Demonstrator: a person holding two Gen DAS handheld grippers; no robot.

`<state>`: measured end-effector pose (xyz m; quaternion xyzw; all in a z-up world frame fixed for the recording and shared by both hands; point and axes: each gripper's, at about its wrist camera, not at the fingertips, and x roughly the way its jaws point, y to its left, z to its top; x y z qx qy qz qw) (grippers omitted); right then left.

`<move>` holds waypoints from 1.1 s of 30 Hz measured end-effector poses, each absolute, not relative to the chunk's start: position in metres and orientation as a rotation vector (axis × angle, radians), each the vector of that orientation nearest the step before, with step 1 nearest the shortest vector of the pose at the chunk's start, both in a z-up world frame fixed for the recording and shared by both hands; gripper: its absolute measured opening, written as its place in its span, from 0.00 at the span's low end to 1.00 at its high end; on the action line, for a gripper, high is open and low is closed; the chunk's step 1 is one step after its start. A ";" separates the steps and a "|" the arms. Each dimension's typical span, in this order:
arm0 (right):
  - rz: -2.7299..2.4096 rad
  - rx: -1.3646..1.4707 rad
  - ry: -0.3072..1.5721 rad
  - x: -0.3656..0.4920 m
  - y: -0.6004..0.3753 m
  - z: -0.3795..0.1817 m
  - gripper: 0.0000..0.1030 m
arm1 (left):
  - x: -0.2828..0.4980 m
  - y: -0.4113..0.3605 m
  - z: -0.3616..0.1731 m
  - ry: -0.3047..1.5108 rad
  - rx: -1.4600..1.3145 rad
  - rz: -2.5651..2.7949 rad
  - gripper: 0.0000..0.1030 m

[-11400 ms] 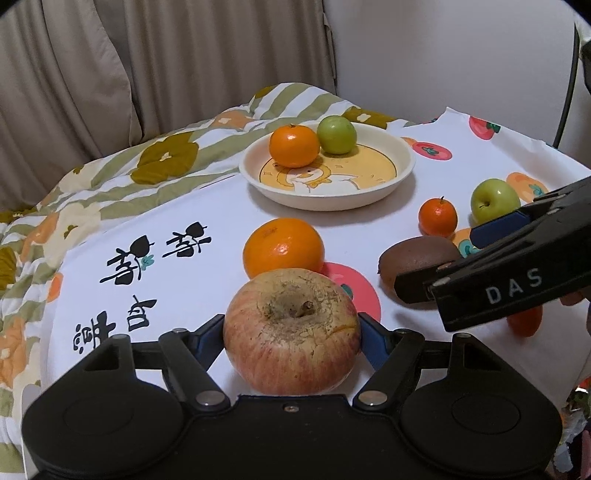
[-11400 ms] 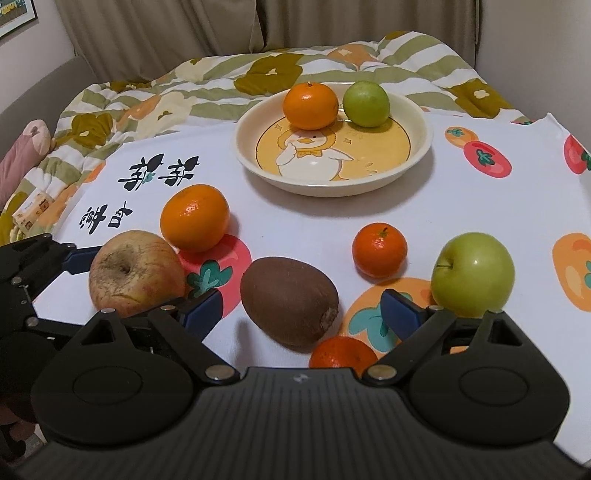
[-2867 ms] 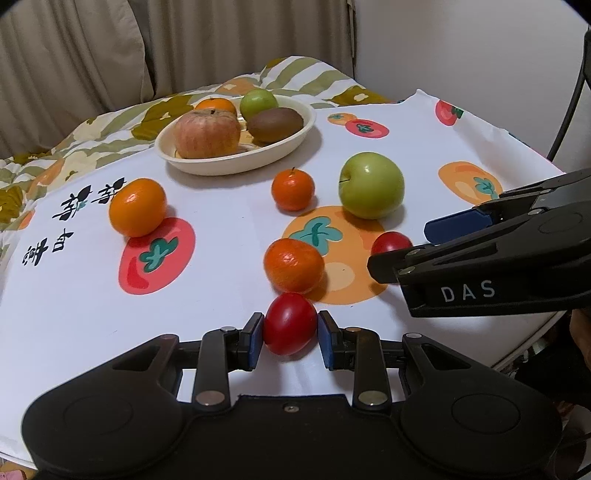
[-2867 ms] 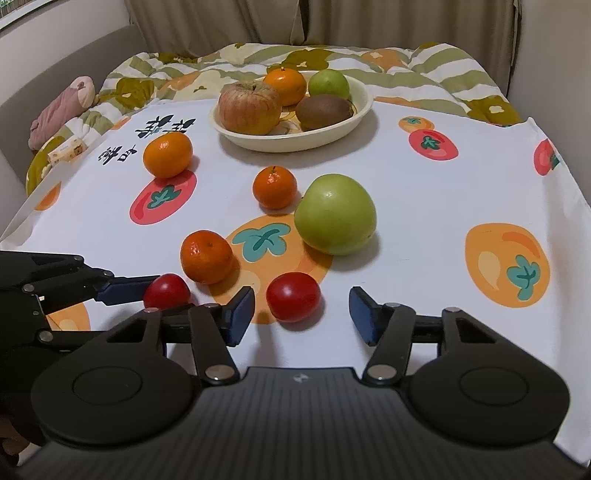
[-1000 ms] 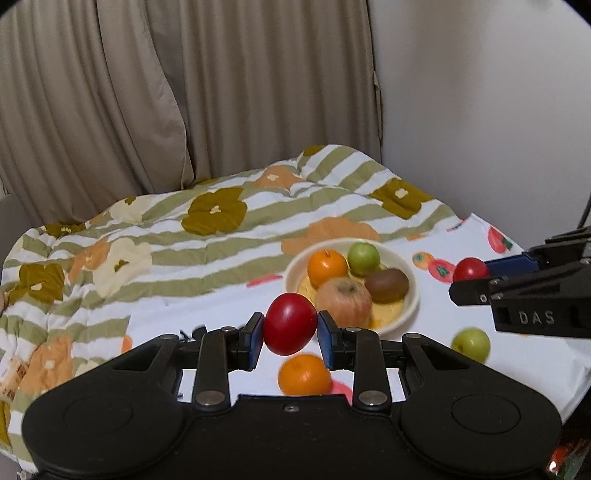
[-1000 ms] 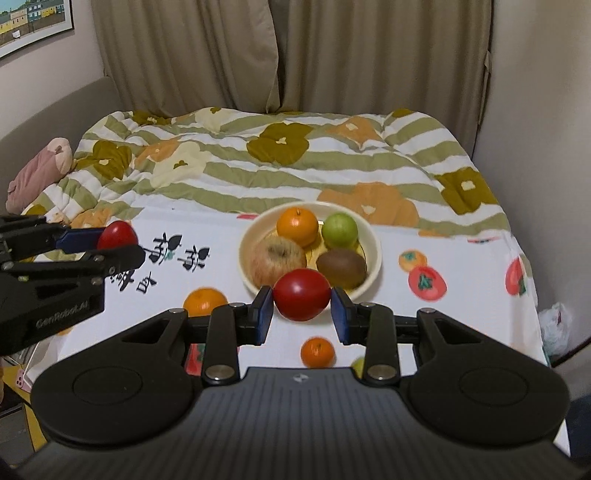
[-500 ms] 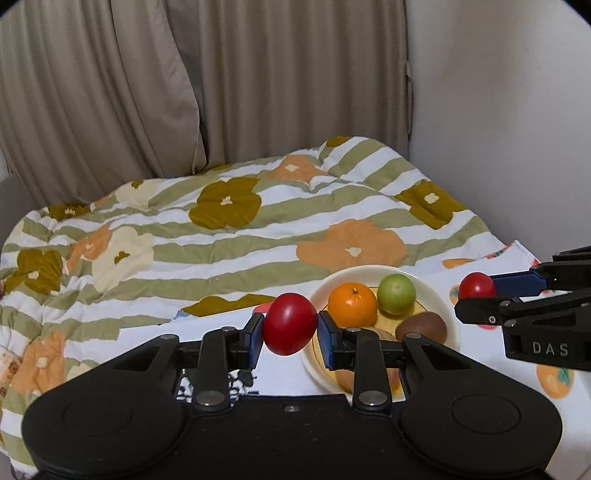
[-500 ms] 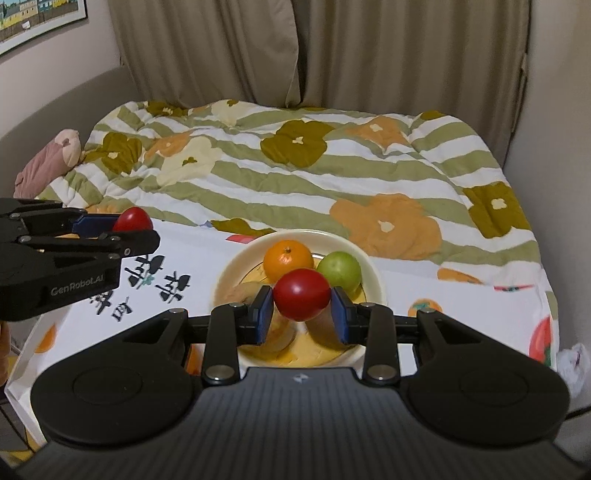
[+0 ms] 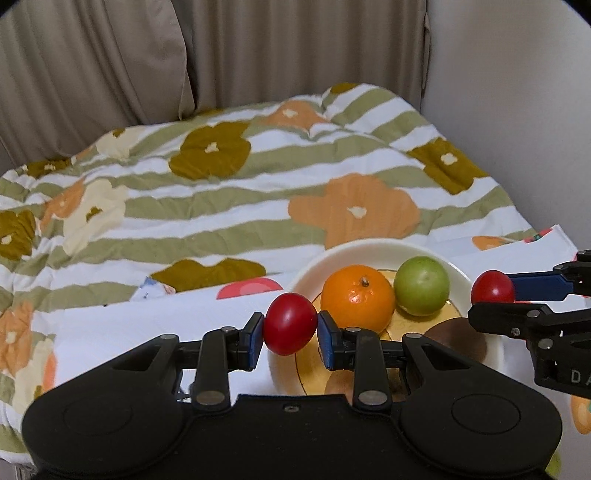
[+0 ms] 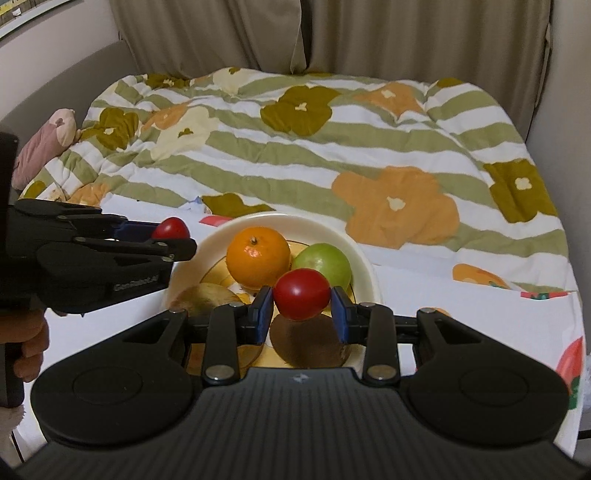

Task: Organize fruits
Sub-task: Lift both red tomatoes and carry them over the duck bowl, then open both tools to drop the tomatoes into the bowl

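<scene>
My left gripper [image 9: 290, 334] is shut on a small red tomato [image 9: 290, 323], held in the air at the left rim of the cream bowl [image 9: 354, 248]. My right gripper [image 10: 302, 309] is shut on a second red tomato [image 10: 302, 293], held above the bowl [image 10: 364, 264], over a brown kiwi [image 10: 308, 341]. In the bowl lie an orange [image 9: 356, 297], a green apple [image 9: 422, 285], the kiwi [image 9: 458, 338] and a large apple [image 10: 205, 297], mostly hidden by the grippers. The right gripper [image 9: 493, 295] shows at the right edge of the left wrist view; the left gripper [image 10: 171, 232] shows at the left of the right wrist view.
The bowl stands on a white cloth printed with fruits [image 10: 480, 306]. Behind it spreads a striped, flowered quilt [image 10: 314, 147] up to the curtains [image 10: 369, 33]. A wall [image 9: 517, 92] is at the right, a pink soft toy [image 10: 48, 144] at the far left. A hand [image 10: 27, 347] grips the left handle.
Both grippers, each with its tomato, have moved forward and down toward the bowl, which looks bigger and nearer. The loose fruits on the cloth have dropped out of view.
</scene>
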<state>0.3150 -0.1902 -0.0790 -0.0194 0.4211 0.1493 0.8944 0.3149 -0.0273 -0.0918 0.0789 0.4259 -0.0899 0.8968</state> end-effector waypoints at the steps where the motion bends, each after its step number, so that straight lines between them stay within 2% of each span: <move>1: 0.313 -0.037 0.879 0.317 -0.191 -0.082 0.47 | 0.316 -0.028 -0.094 0.889 0.161 -0.189 0.33; 3: 0.316 -0.034 0.885 0.320 -0.192 -0.085 0.47 | 0.319 -0.029 -0.097 0.895 0.157 -0.190 0.36; 5: 0.317 -0.029 0.890 0.323 -0.194 -0.088 0.47 | 0.319 -0.029 -0.097 0.890 0.158 -0.183 0.58; 8: 0.312 -0.024 0.895 0.324 -0.198 -0.089 0.47 | 0.316 -0.026 -0.090 0.858 0.145 -0.169 0.81; 20: 0.319 -0.049 0.881 0.320 -0.202 -0.079 0.47 | 0.283 -0.006 -0.066 0.800 0.155 -0.116 0.85; 33: 0.344 -0.016 0.916 0.341 -0.174 -0.090 0.47 | 0.262 0.010 -0.071 0.820 0.169 -0.071 0.86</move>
